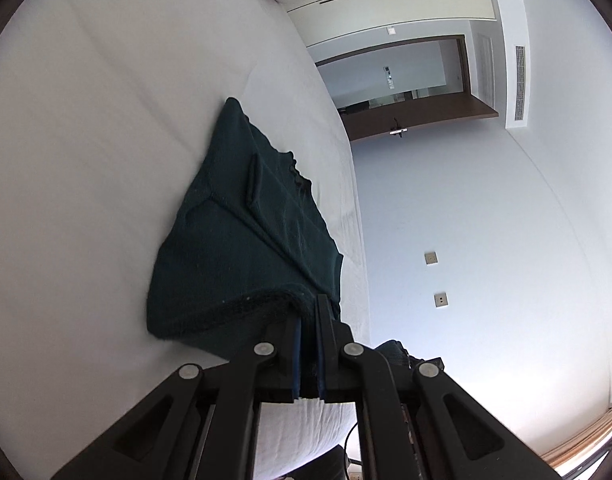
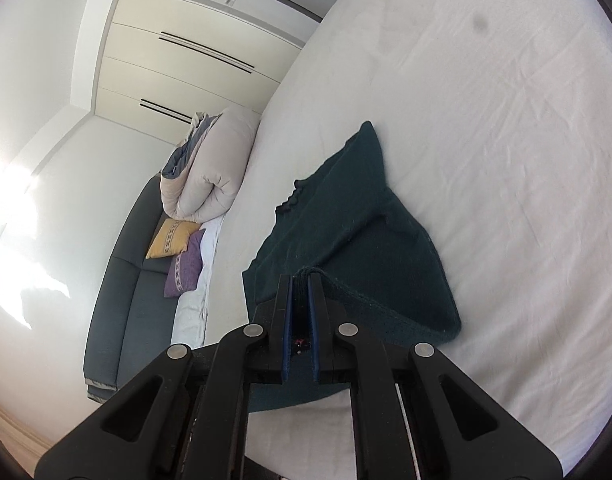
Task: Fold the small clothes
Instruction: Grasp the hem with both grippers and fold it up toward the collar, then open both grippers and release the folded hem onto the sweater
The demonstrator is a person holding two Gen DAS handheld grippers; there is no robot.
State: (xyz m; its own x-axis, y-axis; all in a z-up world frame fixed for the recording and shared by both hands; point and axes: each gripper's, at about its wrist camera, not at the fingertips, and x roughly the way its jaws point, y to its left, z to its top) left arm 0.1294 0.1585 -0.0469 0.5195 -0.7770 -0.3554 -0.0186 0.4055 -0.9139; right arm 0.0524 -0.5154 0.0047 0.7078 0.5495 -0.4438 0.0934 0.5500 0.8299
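A dark green knitted garment (image 1: 241,240) lies on a white bed sheet (image 1: 85,160), spreading forward from both tools. The left gripper (image 1: 309,308) has its jaws drawn nearly together on the thick ribbed hem at the garment's near edge, the fabric pinched between the blue pads (image 1: 297,356). The right gripper (image 2: 300,284) is likewise clamped on the same ribbed hem, a fold of knit standing up between its fingers. From each tool the cloth runs ahead, lifted slightly at the held edge and lying flat on the sheet farther out; a scalloped trim (image 2: 291,196) shows ahead and left of the right tool. Left of the right gripper, off the mattress edge, stands a grey sofa (image 2: 121,280) with a yellow cushion (image 2: 171,238) and a purple cushion (image 2: 185,268), and a rolled beige duvet (image 2: 213,168) beyond them. Right of the left gripper, two wall sockets (image 1: 436,278) sit on a pale wall, with a dark wooden shelf (image 1: 418,118) farther ahead. Nothing lies between either tool and the garment. No readable writing or brand is visible in either view.
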